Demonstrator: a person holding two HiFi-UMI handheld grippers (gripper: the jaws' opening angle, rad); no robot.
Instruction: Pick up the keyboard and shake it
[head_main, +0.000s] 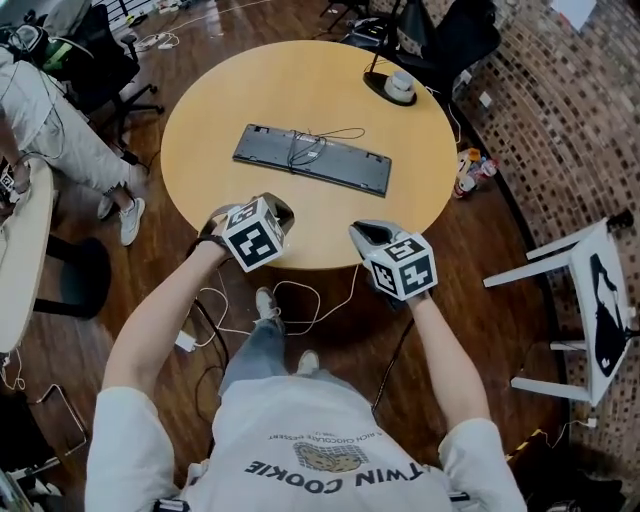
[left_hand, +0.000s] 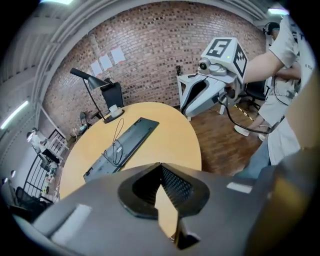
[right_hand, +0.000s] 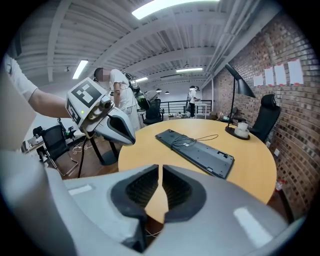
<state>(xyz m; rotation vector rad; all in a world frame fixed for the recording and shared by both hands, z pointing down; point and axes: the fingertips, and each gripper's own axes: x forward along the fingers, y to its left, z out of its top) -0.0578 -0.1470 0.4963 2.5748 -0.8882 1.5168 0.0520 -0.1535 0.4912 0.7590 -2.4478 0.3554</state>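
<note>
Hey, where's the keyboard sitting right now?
In the head view, the keyboard lies across the middle of the round wooden table, with the lamp base beyond its right end.

Loft office: brick wall (head_main: 560, 100), swivel chairs (head_main: 100, 60), round table (head_main: 200, 120), desk lamp (head_main: 390, 88)

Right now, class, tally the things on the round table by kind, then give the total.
keyboard: 1
lamp: 1
cup: 1
Total: 3
</note>
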